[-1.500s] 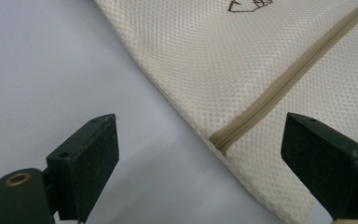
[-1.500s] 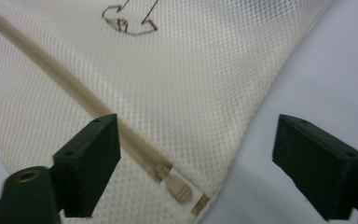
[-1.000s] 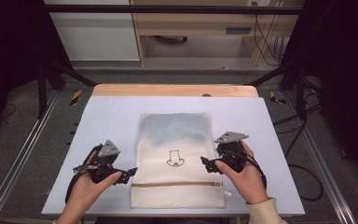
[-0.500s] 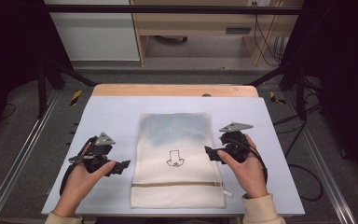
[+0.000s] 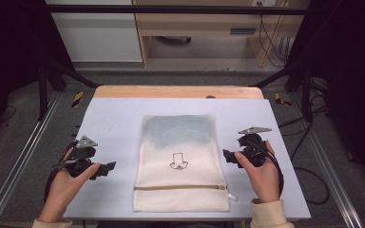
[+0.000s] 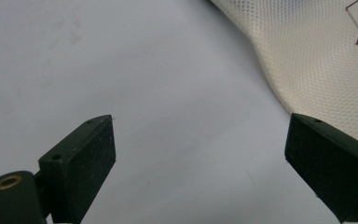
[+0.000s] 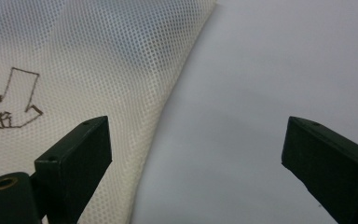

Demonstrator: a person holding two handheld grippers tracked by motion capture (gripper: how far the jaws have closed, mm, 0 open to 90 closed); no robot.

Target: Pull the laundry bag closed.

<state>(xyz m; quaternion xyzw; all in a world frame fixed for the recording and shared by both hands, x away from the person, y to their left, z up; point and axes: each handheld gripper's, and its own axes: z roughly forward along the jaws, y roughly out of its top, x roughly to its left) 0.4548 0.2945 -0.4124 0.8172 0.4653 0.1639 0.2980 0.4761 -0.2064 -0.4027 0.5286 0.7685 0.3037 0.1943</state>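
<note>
A cream mesh laundry bag point(image 5: 179, 164) with a zipper near its front edge and a drawn arrow lies flat mid-table on the pale grey tabletop point(image 5: 119, 123). The left gripper point(image 5: 108, 167) and the right gripper point(image 5: 228, 156) flank it, both jaws spread wide and holding nothing.

Pale blue-grey worktop point(image 5: 114, 118), a wooden strip along its far edge. One white mesh laundry bag point(image 5: 180, 161) lies flat at the middle, zipper point(image 5: 180, 188) toward the near edge, an arrow mark point(image 5: 177, 161) drawn on its face.
</note>
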